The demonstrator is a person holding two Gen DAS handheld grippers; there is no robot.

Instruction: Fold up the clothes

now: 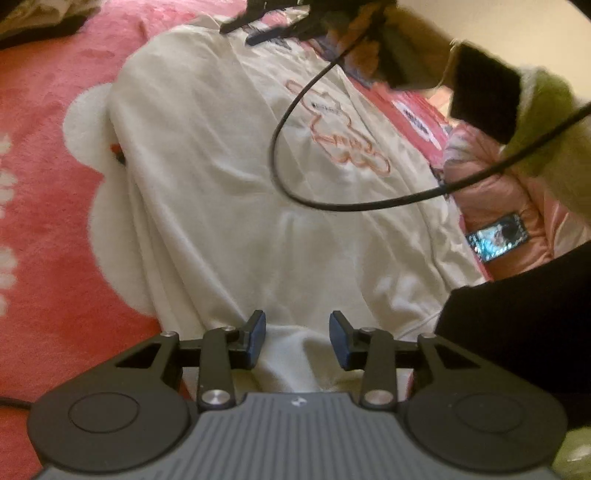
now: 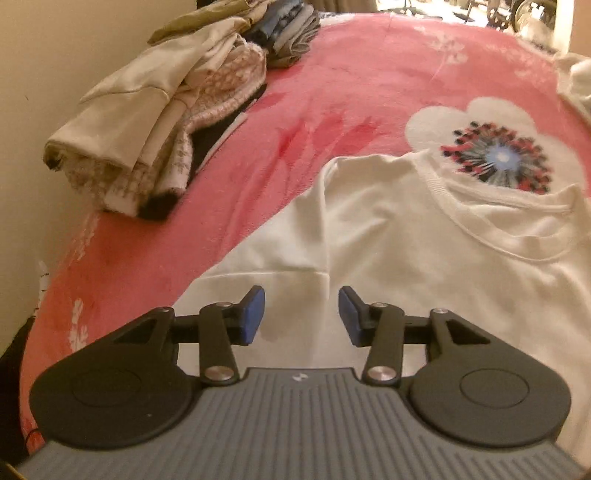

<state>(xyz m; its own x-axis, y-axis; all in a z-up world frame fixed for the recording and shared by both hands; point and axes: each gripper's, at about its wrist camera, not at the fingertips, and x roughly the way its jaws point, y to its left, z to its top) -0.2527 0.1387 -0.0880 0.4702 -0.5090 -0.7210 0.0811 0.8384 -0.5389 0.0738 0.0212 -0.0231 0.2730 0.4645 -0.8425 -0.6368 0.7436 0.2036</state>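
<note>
A white sweatshirt (image 1: 236,192) with an orange outline print lies flat on a pink blanket (image 1: 48,92). My left gripper (image 1: 297,339) hovers over its near edge. The jaws stand apart, a soft fold of white cloth rises between them, and the blue pads do not press on it. In the right wrist view the same sweatshirt (image 2: 424,251) shows its ribbed collar (image 2: 506,206) at the right. My right gripper (image 2: 301,314) is open above the shoulder seam, with only flat cloth beneath it. A blurred black shape (image 1: 266,29) hangs over the garment's far end.
A heap of folded clothes (image 2: 159,122) lies against the wall at the far left of the bed. A black cable (image 1: 291,110) loops over the sweatshirt. A phone (image 1: 496,236) rests on a pink jacket (image 1: 491,177) at the right, beside a dark sleeve (image 1: 524,325).
</note>
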